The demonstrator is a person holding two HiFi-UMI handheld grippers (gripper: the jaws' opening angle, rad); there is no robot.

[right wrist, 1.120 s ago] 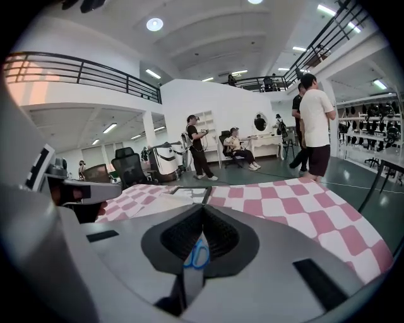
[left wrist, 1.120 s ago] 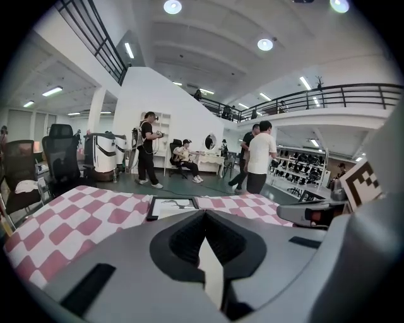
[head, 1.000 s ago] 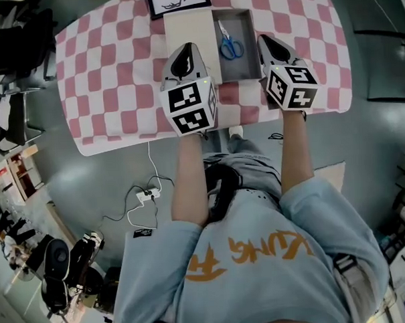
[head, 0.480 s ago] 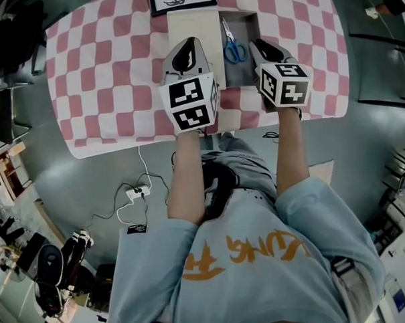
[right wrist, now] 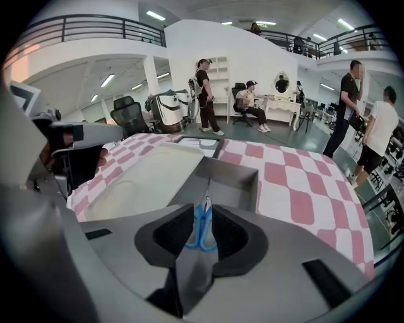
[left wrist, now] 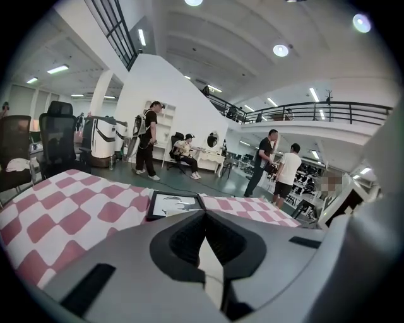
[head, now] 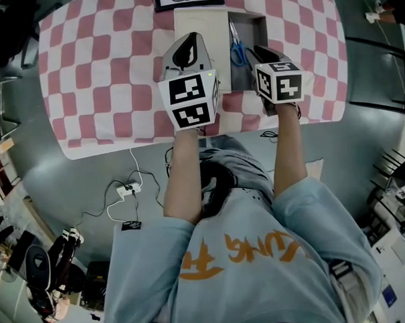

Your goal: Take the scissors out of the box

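Your right gripper (head: 257, 53) has just spread its jaws and dipped toward the box (right wrist: 237, 180) at the table's far edge. The scissors (right wrist: 202, 228) lie ahead between the jaws, ungripped. Your left gripper (head: 187, 48) is clenched, empty.

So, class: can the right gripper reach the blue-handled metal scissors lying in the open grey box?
Probably yes. The right gripper's jaws, just opening and empty, line up on the scissors; the box is lidless and nothing blocks the way.
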